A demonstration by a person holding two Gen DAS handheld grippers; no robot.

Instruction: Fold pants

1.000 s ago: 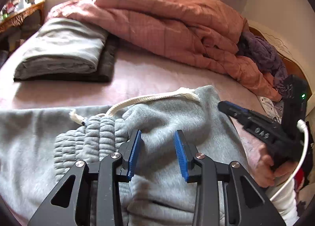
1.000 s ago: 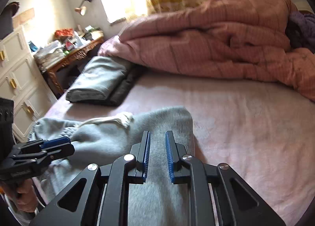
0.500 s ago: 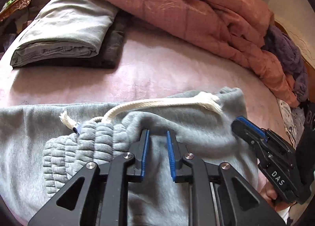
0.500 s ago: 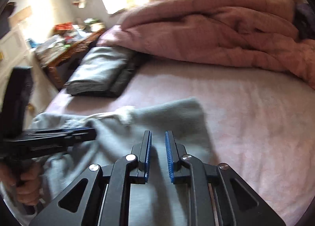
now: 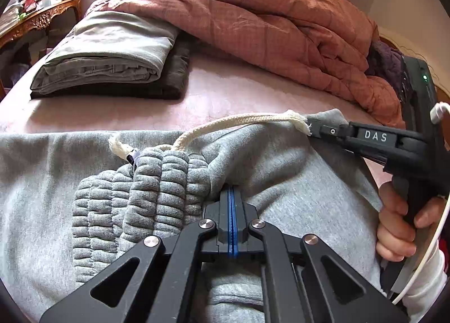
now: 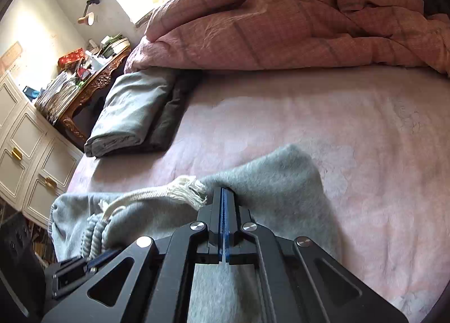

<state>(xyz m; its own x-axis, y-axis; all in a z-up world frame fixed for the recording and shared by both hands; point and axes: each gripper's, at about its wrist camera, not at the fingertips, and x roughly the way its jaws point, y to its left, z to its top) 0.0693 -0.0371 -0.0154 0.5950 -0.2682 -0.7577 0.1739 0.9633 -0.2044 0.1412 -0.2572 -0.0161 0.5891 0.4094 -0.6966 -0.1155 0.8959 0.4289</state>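
Now that both sets of jaws have come together, I have the grey pants [image 5: 281, 171] pinched at the waist end, where a second ago the left gripper [image 5: 232, 196] was wide apart above the cloth and the right gripper [image 6: 223, 196] only half closed. I judge this means the grasp is made and the fold can start.

The left gripper is clamped on fabric just right of the ribbed waistband [image 5: 146, 191], which bunches to its left. The right gripper is clamped near the far corner of the pants, with the frayed end of the drawstring [image 6: 188, 191] touching its left side.

The pants lie across the pink bedsheet [image 6: 323, 126], directly under and ahead of both grippers. Both point low, nearly flat along the cloth, with the right hand [image 5: 399, 227] wrapped around its handle.
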